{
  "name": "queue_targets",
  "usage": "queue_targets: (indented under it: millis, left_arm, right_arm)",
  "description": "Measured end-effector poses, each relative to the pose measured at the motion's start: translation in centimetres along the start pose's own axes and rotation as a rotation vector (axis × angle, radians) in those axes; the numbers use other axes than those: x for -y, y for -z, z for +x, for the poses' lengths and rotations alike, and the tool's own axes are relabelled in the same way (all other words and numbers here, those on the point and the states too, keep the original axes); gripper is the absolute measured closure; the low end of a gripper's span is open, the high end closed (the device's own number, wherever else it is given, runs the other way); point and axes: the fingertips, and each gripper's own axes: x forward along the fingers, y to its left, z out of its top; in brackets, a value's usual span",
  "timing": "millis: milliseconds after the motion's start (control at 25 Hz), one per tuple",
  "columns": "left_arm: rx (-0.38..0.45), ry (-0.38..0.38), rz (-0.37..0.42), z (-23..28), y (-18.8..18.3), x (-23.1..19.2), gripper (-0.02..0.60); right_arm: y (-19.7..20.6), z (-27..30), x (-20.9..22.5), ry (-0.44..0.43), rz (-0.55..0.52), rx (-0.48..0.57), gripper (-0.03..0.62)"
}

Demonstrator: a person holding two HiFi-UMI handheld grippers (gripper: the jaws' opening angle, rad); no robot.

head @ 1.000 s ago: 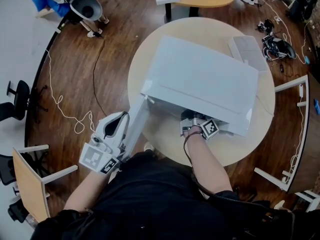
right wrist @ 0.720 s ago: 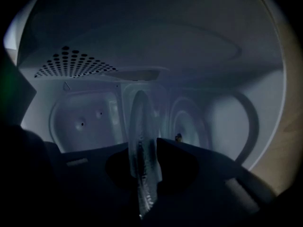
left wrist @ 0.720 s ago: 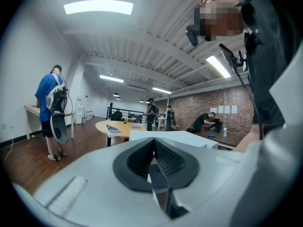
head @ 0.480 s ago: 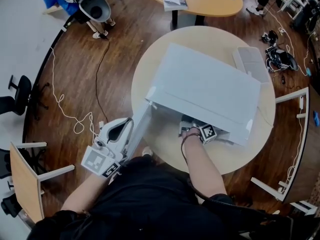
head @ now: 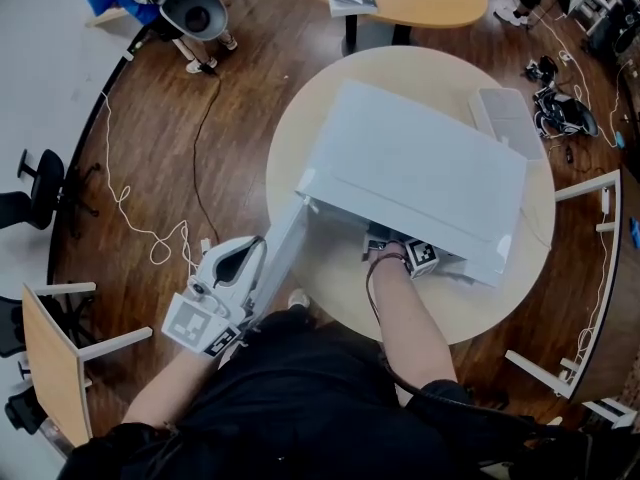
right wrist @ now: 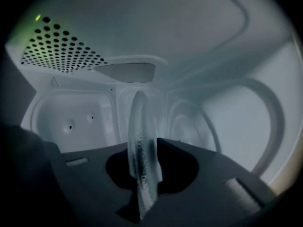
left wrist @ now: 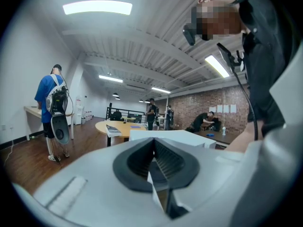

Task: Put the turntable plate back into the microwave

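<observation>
- Right gripper [right wrist: 142,186] is reaching into the white microwave [head: 420,168], and its jaws are clamped on the rim of the glass turntable plate [right wrist: 141,136].
- The plate shows edge-on between the dark pads, already inside the cavity, with the perforated panel [right wrist: 59,51] up at the left.
- From the head view, only the right gripper's marker cube [head: 421,256] and the forearm show at the oven mouth.
- The microwave door [head: 280,253] hangs wide open on the left side.
- Left gripper [left wrist: 154,150] sits just beside that door's outer end, with its 2 jaws pressed together and nothing visible between them.
- The microwave stands on the round table [head: 300,138].
</observation>
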Motion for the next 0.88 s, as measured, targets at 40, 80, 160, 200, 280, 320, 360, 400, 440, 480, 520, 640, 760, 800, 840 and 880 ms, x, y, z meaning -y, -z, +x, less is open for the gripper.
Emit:
queue_targets:
  millis: [40, 80, 160, 200, 280, 320, 360, 400, 440, 480, 520, 640, 760, 800, 840, 880]
  left_arm:
    - [0.0, -0.001, -0.001, -0.1, 0.1, 0.0, 0.578]
    - [0.0, -0.003, -0.004, -0.2, 0.1, -0.1, 0.578]
    - [-0.001, -0.007, -0.01, -0.5, 0.2, -0.1, 0.578]
    - [-0.001, -0.01, -0.009, -0.6, 0.3, -0.2, 0.578]
    - [0.001, -0.018, 0.005, -1.0, 0.5, -0.2, 0.578]
    - [0.001, -0.02, 0.007, -1.1, 0.6, -0.2, 0.578]
    - [-0.001, -0.021, 0.008, -1.2, 0.7, -0.3, 0.578]
    - [-0.004, -0.023, 0.007, -1.4, 0.8, -0.4, 0.578]
    - [-0.007, -0.026, 0.007, -1.6, 0.9, -0.4, 0.578]
    - [-0.01, -0.029, 0.007, -1.7, 0.9, -0.5, 0.578]
    - [-0.012, -0.031, 0.008, -1.8, 0.9, -0.6, 0.578]
    - [-0.014, -0.029, 0.007, -1.9, 0.8, -0.4, 0.578]
    - [-0.015, -0.025, 0.003, -1.9, 0.9, -0.4, 0.578]
    - [-0.016, -0.023, 0.003, -1.9, 0.9, -0.4, 0.578]
    - [-0.017, -0.02, 0.003, -1.8, 0.9, -0.4, 0.578]
    - [-0.019, -0.016, 0.004, -1.7, 1.0, -0.3, 0.578]
  right_arm:
    - [-0.1, 0.1, 0.0, 0.0, 0.004, 0.003, 0.556]
    - [-0.2, 0.2, 0.3, -0.001, 0.006, 0.007, 0.556]
    - [-0.3, 0.4, 0.0, -0.003, 0.006, 0.019, 0.556]
    - [-0.4, 0.6, -0.1, -0.008, 0.004, 0.027, 0.556]
    - [-1.0, 0.9, 0.6, -0.022, -0.005, 0.044, 0.556]
    - [-1.4, 1.0, 1.2, -0.029, -0.009, 0.052, 0.556]
    - [-1.7, 1.2, 1.8, -0.035, -0.011, 0.059, 0.556]
    - [-1.9, 1.3, 2.3, -0.038, -0.01, 0.063, 0.556]
    - [-1.8, 1.3, 2.6, -0.036, -0.004, 0.064, 0.556]
    - [-1.5, 1.4, 2.8, -0.028, 0.006, 0.06, 0.556]
    - [-1.0, 1.3, 2.7, -0.014, 0.021, 0.051, 0.556]
    - [0.0, 1.2, 1.6, 0.012, 0.051, 0.039, 0.556]
    - [-0.5, 1.2, 1.5, -0.004, 0.029, 0.056, 0.556]
    - [-0.8, 1.3, 1.6, -0.009, 0.019, 0.063, 0.556]
    - [-1.0, 1.3, 1.6, -0.011, 0.011, 0.069, 0.556]
    - [-1.1, 1.4, 1.6, -0.01, 0.006, 0.073, 0.556]
